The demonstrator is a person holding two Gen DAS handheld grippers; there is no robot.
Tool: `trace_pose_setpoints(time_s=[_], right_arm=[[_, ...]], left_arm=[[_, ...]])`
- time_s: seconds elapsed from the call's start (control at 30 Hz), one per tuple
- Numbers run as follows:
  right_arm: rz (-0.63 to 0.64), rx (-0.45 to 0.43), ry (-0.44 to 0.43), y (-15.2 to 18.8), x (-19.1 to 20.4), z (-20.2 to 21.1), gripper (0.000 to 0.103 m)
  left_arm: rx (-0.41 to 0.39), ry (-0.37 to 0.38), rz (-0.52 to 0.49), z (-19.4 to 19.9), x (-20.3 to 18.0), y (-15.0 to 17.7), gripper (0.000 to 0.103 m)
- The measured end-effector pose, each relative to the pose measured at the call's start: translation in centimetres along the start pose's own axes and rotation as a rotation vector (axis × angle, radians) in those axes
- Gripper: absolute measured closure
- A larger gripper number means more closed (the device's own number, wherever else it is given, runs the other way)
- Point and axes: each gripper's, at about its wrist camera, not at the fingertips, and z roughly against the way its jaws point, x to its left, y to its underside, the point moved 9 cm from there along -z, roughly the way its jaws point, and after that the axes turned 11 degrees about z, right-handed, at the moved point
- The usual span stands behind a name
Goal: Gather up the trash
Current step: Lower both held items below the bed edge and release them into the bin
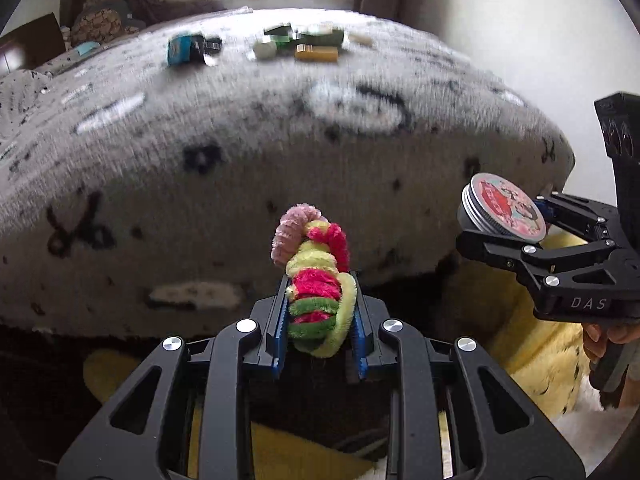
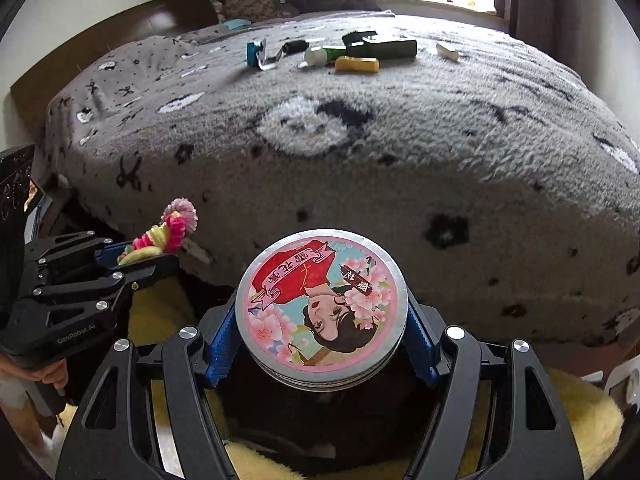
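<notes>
- The left gripper (image 1: 320, 320) is clamped on a bundle of fuzzy hair ties (image 1: 316, 276), pink, yellow, red and green, squeezed between its blue pads (image 1: 280, 320); the top of the bundle sticks out past the fingertips.
- The right gripper (image 2: 322, 320) is clamped on a round metal tin (image 2: 322, 308), gripped by its sides. The lid shows a woman in red among pink blossoms, seen upside down from the right wrist.
- Both grippers are held off the near edge of a bed covered by a grey fleece blanket (image 2: 440, 152) with black and white motifs.
- From the left wrist, the tin (image 1: 502, 210) and right gripper (image 1: 516, 220) appear at the right, beside the bed's near corner.
- From the right wrist, the hair ties (image 2: 168, 232) and left gripper (image 2: 152, 256) appear at the left, against the bed's near edge.
- Toward the far end of the blanket lies a cluster of small items: a yellow tube (image 2: 357, 64), a white ball-shaped object (image 2: 316, 57), dark green boxes (image 2: 384, 46), a teal item (image 2: 253, 53) and a small white piece (image 2: 447, 50).
- Below the bed's near edge lies yellow fluffy fabric (image 2: 580, 420).
</notes>
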Motion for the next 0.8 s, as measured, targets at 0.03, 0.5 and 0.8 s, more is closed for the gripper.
trace_pose_setpoints(time_s=[0.03, 0.5, 0.8], right_arm=[[-0.009, 0.016, -0.004, 0.7, 0.1, -0.5, 0.032], [-0.08, 0.195, -0.034, 6.6, 0.7, -5.7, 0.032], [-0.105, 0.263, -0.048, 7.9, 0.7, -8.2, 0.032]], left_arm=[[0.022, -0.003, 0.004, -0.6, 0.1, 0.8, 0.079], [0.259, -0.006, 0.084, -7.7, 2.0, 7.9, 0.079], [0.345, -0.005, 0.096, -10.5, 2.1, 9.7, 0.079]])
